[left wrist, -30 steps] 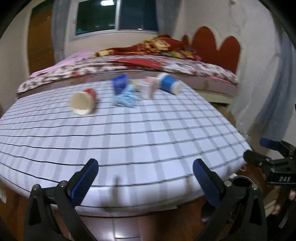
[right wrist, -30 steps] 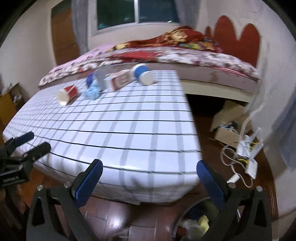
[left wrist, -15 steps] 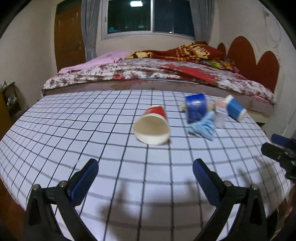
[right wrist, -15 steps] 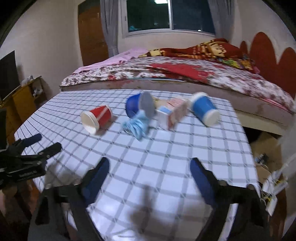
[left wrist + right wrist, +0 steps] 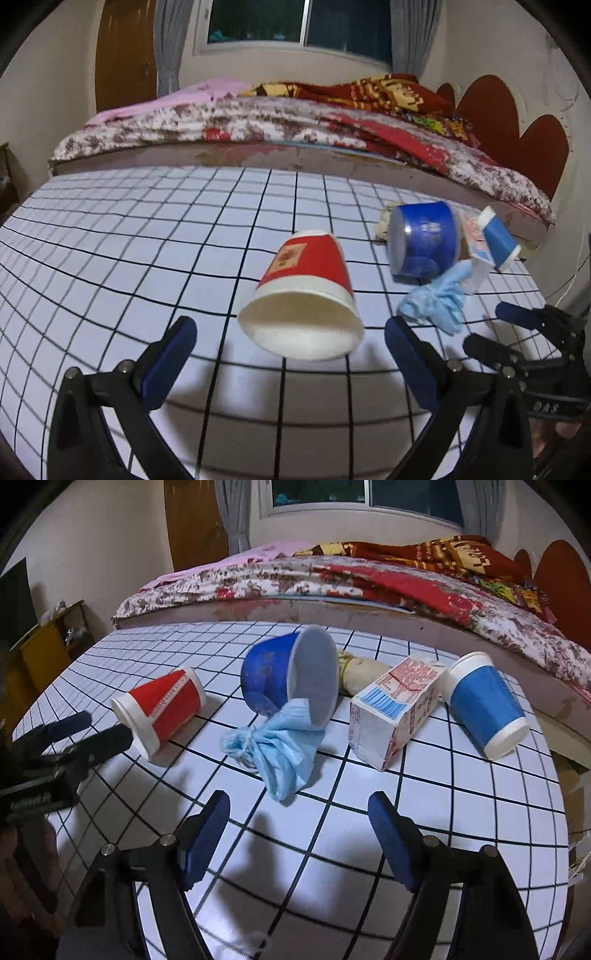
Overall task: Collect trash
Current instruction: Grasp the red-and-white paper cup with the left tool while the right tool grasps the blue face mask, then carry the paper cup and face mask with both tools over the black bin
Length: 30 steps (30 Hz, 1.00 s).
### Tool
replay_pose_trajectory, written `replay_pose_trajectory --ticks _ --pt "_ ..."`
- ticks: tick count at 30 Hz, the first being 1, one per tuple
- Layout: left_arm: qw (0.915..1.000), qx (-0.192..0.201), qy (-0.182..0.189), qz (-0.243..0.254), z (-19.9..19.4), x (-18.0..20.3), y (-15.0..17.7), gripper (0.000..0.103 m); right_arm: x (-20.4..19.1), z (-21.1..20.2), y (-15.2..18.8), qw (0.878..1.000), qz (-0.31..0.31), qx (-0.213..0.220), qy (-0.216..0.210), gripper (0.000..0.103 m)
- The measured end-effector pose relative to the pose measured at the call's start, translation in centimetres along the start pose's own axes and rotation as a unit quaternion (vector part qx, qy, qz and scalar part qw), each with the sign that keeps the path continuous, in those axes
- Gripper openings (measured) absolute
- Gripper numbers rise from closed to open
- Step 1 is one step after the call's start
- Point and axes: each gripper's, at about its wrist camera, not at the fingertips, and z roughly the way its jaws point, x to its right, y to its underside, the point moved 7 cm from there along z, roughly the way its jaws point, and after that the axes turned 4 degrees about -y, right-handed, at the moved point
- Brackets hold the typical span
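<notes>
Trash lies on a checked tablecloth (image 5: 147, 258) (image 5: 461, 812). A red paper cup (image 5: 306, 291) (image 5: 162, 712) lies on its side, mouth towards my left gripper (image 5: 290, 339), which is open just in front of it. My right gripper (image 5: 299, 812) has its jaws closing with nothing between them, just short of a crumpled blue face mask (image 5: 273, 749) (image 5: 436, 299). Behind the mask lie a blue bowl (image 5: 291, 679) (image 5: 421, 240), a milk carton (image 5: 395, 709) (image 5: 476, 247) and a blue paper cup (image 5: 484, 709) (image 5: 498, 240). A beige wad (image 5: 358, 672) sits behind the bowl.
A bed (image 5: 295, 125) (image 5: 369, 576) with floral and red covers stands right behind the table. A wooden door (image 5: 125, 51) and a window (image 5: 303, 22) are at the back. A yellow cabinet (image 5: 48, 646) stands left; the table's right edge (image 5: 565, 812) drops off.
Both grippers have come in from beyond the table's edge over the cloth, close to the trash. The right gripper's jaws have narrowed. The left gripper now faces the red cup.
</notes>
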Motion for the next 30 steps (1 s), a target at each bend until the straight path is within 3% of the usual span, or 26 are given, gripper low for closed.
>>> replay_pose_trajectory --ticks 3,6,9,14,17,20,21,22,30 --pt "0.9999 -0.011 0.005 -0.001 1.1 0.0 -0.2 0.101 0.1 0.9 0.0 1.0 -0.006 -0.007 -0.01 0.079" --pt "0.9997 -0.02 0.017 0.002 1.9 0.4 -0.4 0.091 -0.1 1.8 -0.5 1.0 -0.012 -0.008 -0.015 0.078" --pt "0.9992 -0.031 0.022 0.007 2.8 0.7 -0.4 0.076 -0.2 2.7 -1.1 1.0 -0.013 -0.012 -0.021 0.078" --pt "0.9994 -0.021 0.026 0.014 2.1 0.9 -0.4 0.068 -0.5 3.7 -2.2 1.0 -0.015 -0.013 -0.024 0.077" --pt "0.9997 -0.009 0.01 0.022 1.4 0.9 -0.2 0.067 -0.7 4.2 -2.8 0.999 -0.008 -0.016 -0.026 0.068" --pt "0.9996 -0.008 0.01 0.024 0.9 1.1 0.1 0.064 -1.0 4.9 -2.7 0.999 -0.006 -0.026 -0.027 0.05" --pt "0.9995 -0.012 0.013 0.025 0.8 1.2 0.4 0.062 -1.2 5.0 -2.5 0.999 -0.006 -0.028 -0.032 0.034" --pt "0.9995 -0.012 0.013 0.028 0.6 1.3 0.6 0.061 -1.5 4.8 -2.3 0.999 -0.007 -0.026 -0.033 0.025" --pt "0.9989 0.007 0.005 0.047 -2.2 2.1 2.1 0.061 -2.0 1.4 -1.3 0.999 0.002 0.007 -0.035 0.019"
